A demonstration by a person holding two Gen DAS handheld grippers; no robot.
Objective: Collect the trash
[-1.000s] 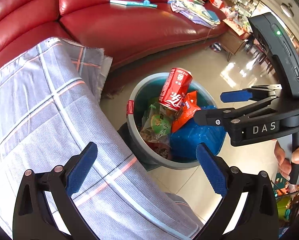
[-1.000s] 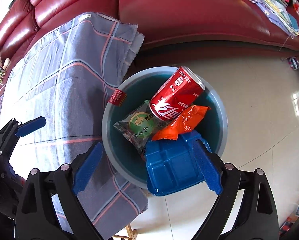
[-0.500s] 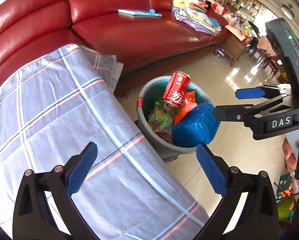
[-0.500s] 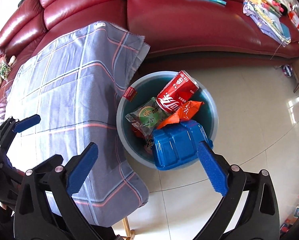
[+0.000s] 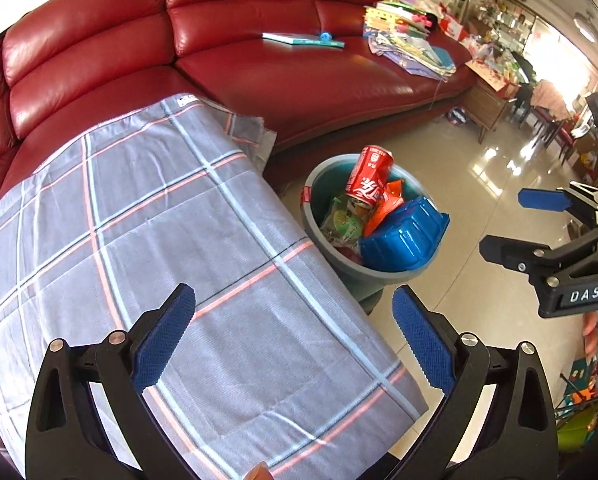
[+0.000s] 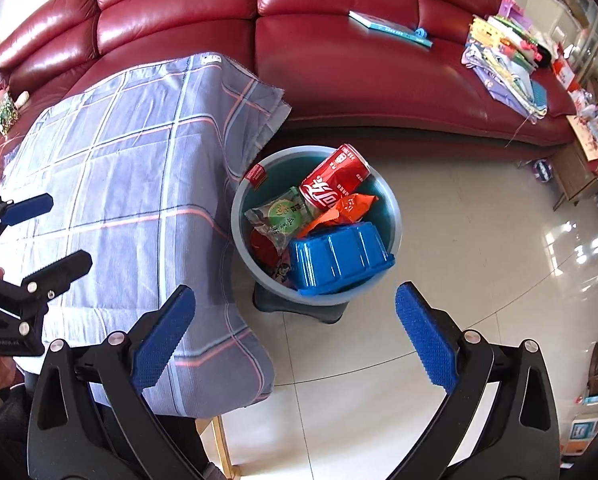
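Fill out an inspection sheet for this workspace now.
Surface: checked cloth covers the table; nothing lies on it.
Job's things: bin on the floor holds a red can, blue tray, orange wrapper and green packet.
Clutter: book and paper pile on the red sofa.
Grippers: left gripper and right gripper open, empty.
Cables: nothing seen.
Surroundings: tiled floor, furniture beyond.

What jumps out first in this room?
A grey bin on the tiled floor, stuffed with a red soda can, snack wrappers and a blue plastic tray. Behind it runs a glossy red leather sofa; beside it, a checked cloth covers a table.
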